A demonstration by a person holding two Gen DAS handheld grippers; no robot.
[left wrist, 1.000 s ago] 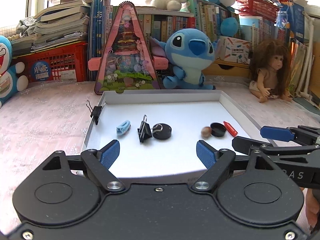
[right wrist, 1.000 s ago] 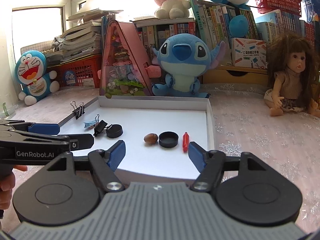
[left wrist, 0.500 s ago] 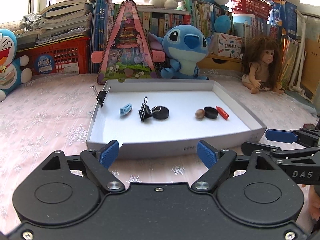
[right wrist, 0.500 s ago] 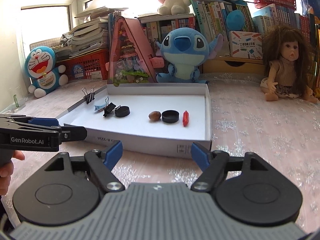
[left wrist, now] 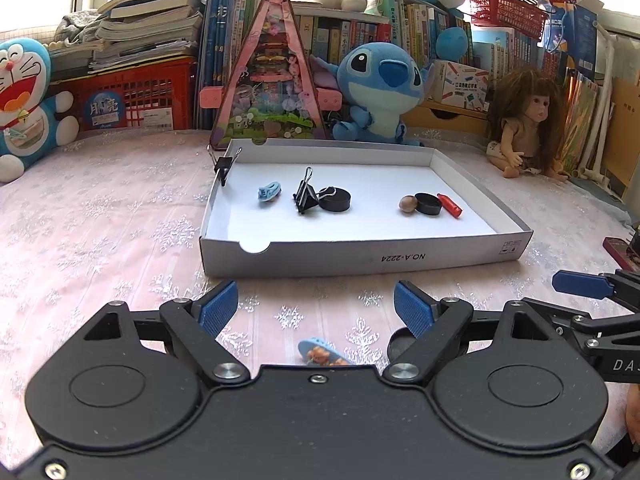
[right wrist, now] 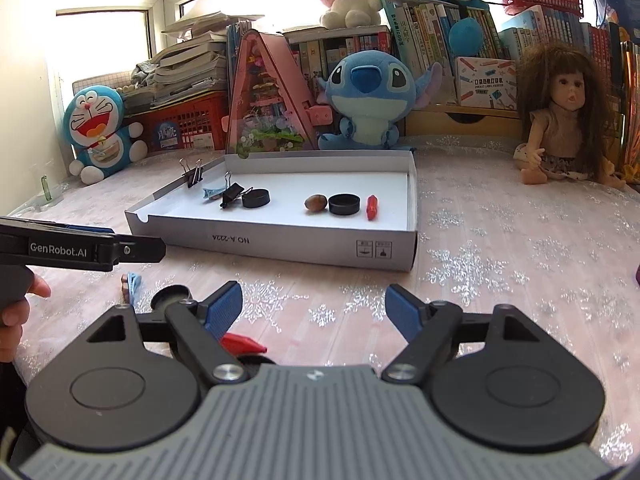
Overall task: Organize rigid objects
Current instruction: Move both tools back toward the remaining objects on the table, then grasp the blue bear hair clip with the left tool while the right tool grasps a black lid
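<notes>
A white cardboard tray [left wrist: 360, 256] [right wrist: 280, 242] lies on the pink cloth. In it are a blue clip [left wrist: 269, 192], a black binder clip [left wrist: 306, 196], a black cap [left wrist: 335, 199], a brown nut [left wrist: 407, 203], a second black cap [left wrist: 429, 204] and a red piece [left wrist: 450, 205]. Another binder clip [left wrist: 223, 166] sits on its left wall. My left gripper [left wrist: 316, 308] is open and empty in front of the tray, above a small blue toy [left wrist: 322, 354] and a black cap [left wrist: 400, 344]. My right gripper [right wrist: 314, 310] is open and empty, near a loose red piece [right wrist: 242, 343] and a black cap [right wrist: 172, 298].
Plush toys [left wrist: 380, 92], a pink triangular case [left wrist: 268, 84], a doll [left wrist: 524, 128], a red crate [left wrist: 136, 100] and books line the back. A small blue item [right wrist: 132, 284] lies on the cloth by the left gripper's arm [right wrist: 80, 248].
Both grippers have pulled back from over the tray toward the near side. Loose items on the cloth in front of the tray have come into view.
</notes>
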